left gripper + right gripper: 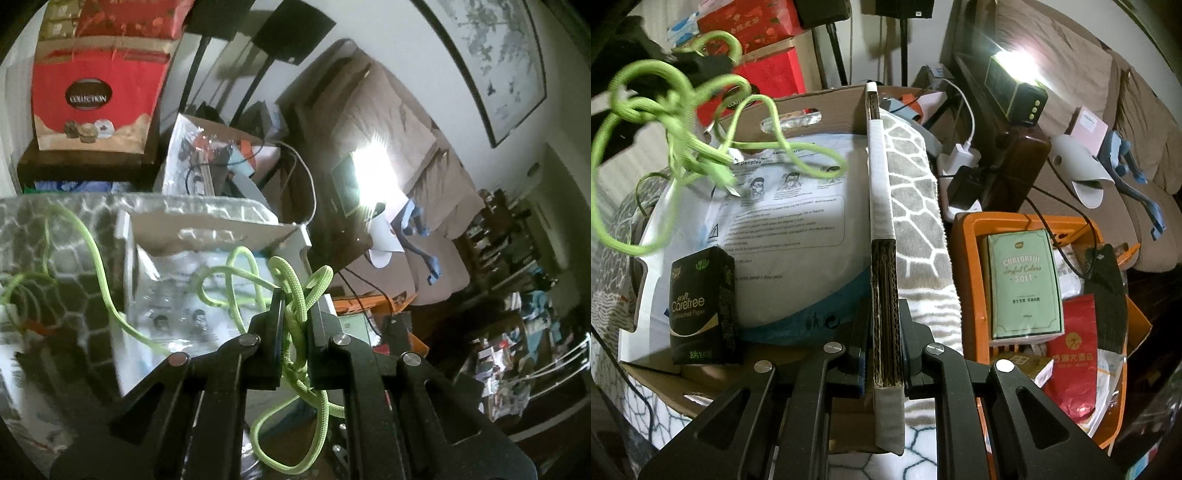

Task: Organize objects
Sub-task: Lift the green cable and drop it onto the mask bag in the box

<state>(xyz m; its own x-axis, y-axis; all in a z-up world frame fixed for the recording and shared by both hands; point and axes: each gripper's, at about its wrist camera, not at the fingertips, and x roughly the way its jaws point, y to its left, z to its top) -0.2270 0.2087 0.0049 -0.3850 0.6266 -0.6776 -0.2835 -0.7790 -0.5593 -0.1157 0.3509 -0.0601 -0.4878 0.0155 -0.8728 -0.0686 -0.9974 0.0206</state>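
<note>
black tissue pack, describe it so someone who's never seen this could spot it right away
Find the cardboard box whose wall the right gripper clamps. Inside, against the big white bag, stands the black tissue pack. It is the only black item there, lettered "Carefree".

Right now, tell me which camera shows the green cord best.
The right wrist view: the green cord hangs in full over the cardboard box, though blurred. The left wrist view shows only the tangle pinched in the left claw.
</note>
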